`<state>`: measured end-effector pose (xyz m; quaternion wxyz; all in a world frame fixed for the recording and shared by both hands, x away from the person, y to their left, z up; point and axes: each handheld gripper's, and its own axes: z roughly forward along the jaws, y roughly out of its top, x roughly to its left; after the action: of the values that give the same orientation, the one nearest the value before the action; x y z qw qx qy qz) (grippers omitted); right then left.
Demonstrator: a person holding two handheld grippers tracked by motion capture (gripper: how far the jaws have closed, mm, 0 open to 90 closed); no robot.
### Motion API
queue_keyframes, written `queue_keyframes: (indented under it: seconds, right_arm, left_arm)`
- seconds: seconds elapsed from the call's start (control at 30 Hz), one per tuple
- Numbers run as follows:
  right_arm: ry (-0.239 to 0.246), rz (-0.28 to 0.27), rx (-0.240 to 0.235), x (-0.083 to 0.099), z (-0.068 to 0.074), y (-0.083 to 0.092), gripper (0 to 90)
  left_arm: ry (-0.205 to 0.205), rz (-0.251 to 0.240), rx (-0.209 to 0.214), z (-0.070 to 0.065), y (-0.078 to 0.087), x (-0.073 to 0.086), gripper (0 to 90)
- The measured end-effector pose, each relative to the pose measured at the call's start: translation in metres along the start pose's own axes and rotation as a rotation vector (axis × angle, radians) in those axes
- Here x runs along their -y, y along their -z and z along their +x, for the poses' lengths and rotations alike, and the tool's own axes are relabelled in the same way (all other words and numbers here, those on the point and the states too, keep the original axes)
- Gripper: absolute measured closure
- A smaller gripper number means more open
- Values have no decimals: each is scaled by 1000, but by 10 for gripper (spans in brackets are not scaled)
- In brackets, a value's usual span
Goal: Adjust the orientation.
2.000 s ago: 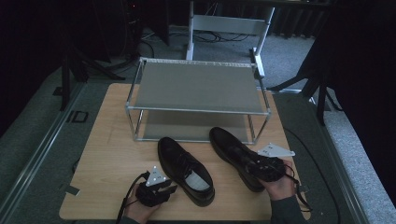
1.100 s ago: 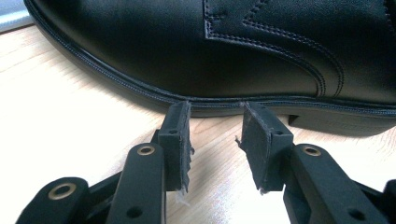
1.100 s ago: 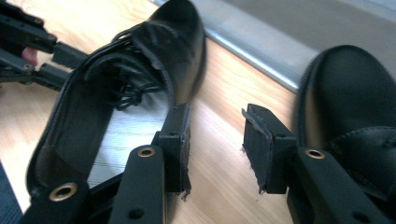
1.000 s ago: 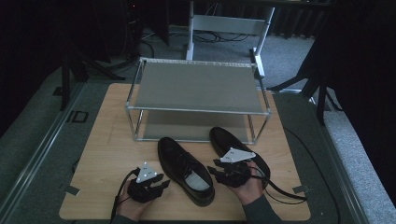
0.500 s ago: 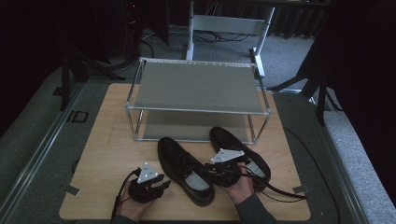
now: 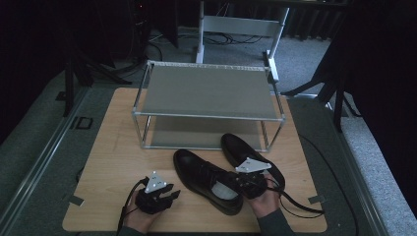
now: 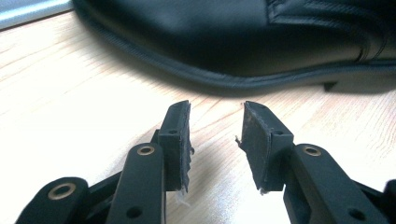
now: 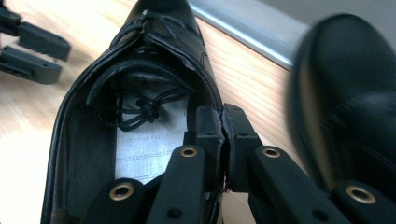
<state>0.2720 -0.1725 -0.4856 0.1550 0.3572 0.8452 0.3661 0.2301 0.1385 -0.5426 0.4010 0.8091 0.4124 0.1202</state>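
Note:
Two black leather lace-up shoes lie on the wooden table in front of a metal rack. My right gripper (image 6: 244, 183) (image 8: 222, 135) sits at the heel opening of the nearer shoe (image 6: 206, 179) (image 8: 154, 70). Its jaws have just been closing and now pinch that shoe's side rim between the pads. The second shoe (image 6: 246, 150) (image 8: 345, 93) lies just to the right, partly under the hand. My left gripper (image 6: 169, 194) (image 7: 215, 135) rests low on the table left of the nearer shoe (image 7: 233, 37). It is open with nothing between its pads.
A two-shelf metal rack (image 6: 209, 91) stands at the back of the wooden table (image 6: 113, 162), both shelves bare. A grey chair frame (image 6: 241, 24) is behind it. Cables trail from both grippers toward the table's front edge. Bare wood lies left of the shoes.
My right hand has shifted left from the second shoe to the nearer shoe's opening, and its jaws have closed on the rim. The left gripper has stayed put.

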Motion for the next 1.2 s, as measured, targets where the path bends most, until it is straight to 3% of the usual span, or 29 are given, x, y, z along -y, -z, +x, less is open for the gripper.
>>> queue_keyframes:
  seconds: [0.1, 0.37, 0.6, 0.87, 1.03, 1.07, 1.13, 1.2]
  right_arm:
    - [-10, -2, 43, 6, -5, 8, 862]
    - [-41, -13, 99, 16, -12, 25, 862]
    - [-74, -10, 117, 31, -20, 40, 862]
    - [-125, -8, 92, 49, -30, 50, 861]
    - [-120, -2, 95, 52, -32, 53, 851]
    - [-118, 2, 87, 52, -33, 54, 830]
    - [-106, -5, 52, 50, -34, 58, 670]
    - [-99, -15, 28, 47, -34, 65, 611]
  left_arm:
    - [-1, 4, 2, 0, -1, 0, 623]
    - [-3, 3, 4, -1, -1, 0, 626]
    - [-9, 6, 9, -2, -2, 0, 627]
    - [-26, 20, 25, -7, -7, -1, 627]
    - [-36, 25, 44, -11, -10, -3, 627]
    - [-36, 24, 52, -11, -11, -3, 627]
    - [-32, 21, 65, -13, -13, -5, 627]
    - [-33, 18, 84, -16, -16, -7, 627]
